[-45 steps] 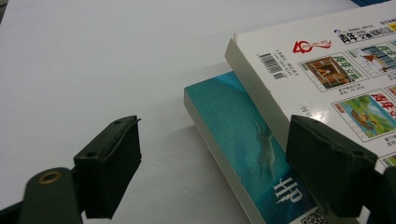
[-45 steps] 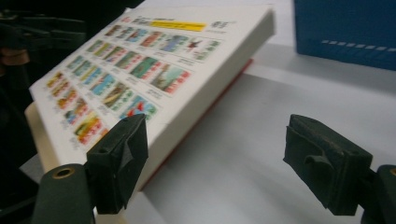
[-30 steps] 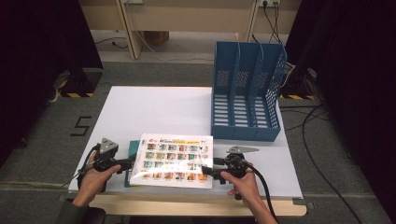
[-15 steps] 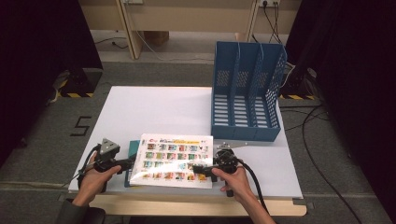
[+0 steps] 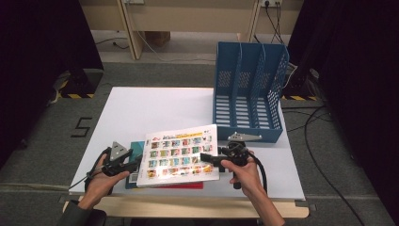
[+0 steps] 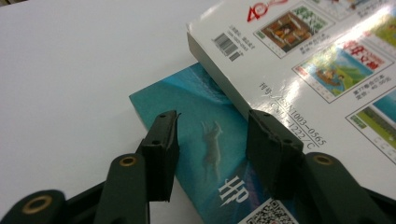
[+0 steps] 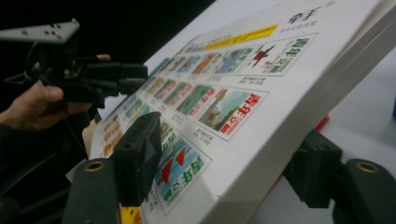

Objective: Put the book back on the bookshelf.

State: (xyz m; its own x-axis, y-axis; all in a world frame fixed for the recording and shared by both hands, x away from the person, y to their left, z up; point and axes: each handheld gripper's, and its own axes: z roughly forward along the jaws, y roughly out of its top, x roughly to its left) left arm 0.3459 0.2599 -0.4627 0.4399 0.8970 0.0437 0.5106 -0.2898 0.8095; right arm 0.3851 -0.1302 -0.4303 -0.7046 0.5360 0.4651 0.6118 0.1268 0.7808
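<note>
- Since the right gripper (image 5: 206, 157) clamps only the right edge of the white book (image 5: 179, 153), just in front of the rack (image 5: 248, 94), the heavy book could sag and slip out.
- The left gripper (image 5: 135, 163) has its jaws drawn in over the teal book (image 6: 196, 116) underneath, farther from the rack. Whether it pinches is unclear, and it may drag that book.
- Since the earlier frame both pairs of jaws have just been closing, and the white book's rack-side edge has tilted up.
</note>
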